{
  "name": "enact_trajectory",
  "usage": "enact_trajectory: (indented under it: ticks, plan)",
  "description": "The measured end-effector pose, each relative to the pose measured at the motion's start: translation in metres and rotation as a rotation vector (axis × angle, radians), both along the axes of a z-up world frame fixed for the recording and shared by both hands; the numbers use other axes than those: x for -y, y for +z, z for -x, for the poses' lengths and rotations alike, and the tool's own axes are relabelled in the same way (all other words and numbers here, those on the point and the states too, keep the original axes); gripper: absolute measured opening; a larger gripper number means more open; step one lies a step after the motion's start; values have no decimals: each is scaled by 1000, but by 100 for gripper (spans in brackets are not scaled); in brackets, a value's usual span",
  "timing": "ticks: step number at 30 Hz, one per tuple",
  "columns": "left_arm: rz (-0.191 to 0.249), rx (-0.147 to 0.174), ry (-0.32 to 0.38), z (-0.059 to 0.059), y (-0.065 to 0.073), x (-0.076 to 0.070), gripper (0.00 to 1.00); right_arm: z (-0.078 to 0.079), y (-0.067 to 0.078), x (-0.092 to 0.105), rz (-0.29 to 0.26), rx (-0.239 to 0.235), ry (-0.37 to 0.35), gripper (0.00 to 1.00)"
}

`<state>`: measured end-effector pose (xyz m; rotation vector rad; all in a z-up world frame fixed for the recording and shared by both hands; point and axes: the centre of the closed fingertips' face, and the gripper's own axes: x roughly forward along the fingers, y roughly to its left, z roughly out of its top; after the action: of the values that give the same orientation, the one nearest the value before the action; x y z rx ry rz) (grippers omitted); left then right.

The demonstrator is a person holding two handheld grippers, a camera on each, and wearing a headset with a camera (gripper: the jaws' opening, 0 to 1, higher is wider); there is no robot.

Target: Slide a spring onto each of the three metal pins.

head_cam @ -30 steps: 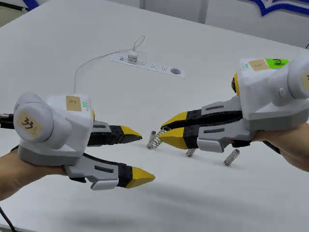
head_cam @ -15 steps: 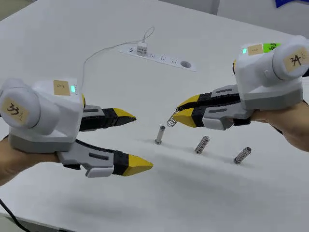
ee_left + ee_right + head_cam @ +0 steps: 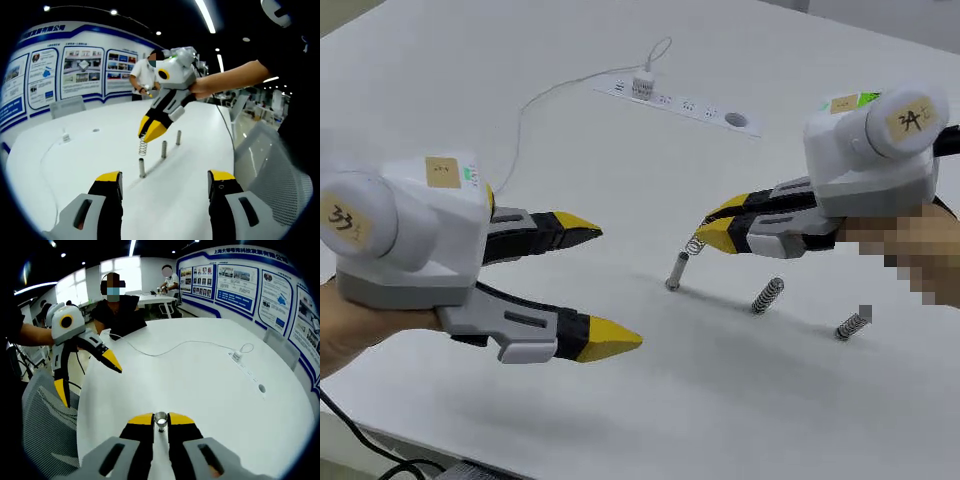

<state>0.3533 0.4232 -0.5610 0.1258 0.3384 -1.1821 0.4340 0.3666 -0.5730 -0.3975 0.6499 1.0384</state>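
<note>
Surface [image 3: 770, 400]: smooth, matte white; blue-edged posters [image 3: 235, 287] line the room. My right gripper [image 3: 704, 232] clamps one coiled wire spring [image 3: 694, 245]. My left gripper [image 3: 619, 288]: jaws apart.

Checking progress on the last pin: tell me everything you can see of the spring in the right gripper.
The spring is a small open-wound coil of silvery metal wire and looks uncompressed. The right gripper pinches its upper end between the yellow jaw tips. It hangs down, roughly upright in the left gripper view, with its lower end just above the top of the bare metal pin, seemingly not yet threaded on. In the right gripper view it appears end-on as a ring.
</note>
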Motion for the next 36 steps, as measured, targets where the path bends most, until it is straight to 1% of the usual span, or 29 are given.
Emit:
enact_trajectory:
  ticks: [2,4,7,9,16,22,29,36]
  plan:
    - [-8,-9,10,-2,-3,-3,71,0,-3,-2,2,-4,5,10]
    - [-12,-10,19,-4,-4,-5,72,-1,-4,-3,4,-6,7,10]
    - [-5,-9,32,-7,-3,-7,74,-1,-7,-4,11,-10,10,10]
    - [1,8,39,-8,-1,-8,74,-1,-10,-4,25,-11,16,10]
    - [4,7,41,-8,-3,-10,74,0,-17,-4,42,-26,18,10]
    - [7,6,45,-7,-3,-9,75,1,-28,-7,72,-33,22,10]
    - [14,5,63,-10,-1,-12,76,1,-41,-8,116,-28,35,11]
    - [6,4,72,-13,-1,-15,76,0,-50,-8,125,-46,21,11]
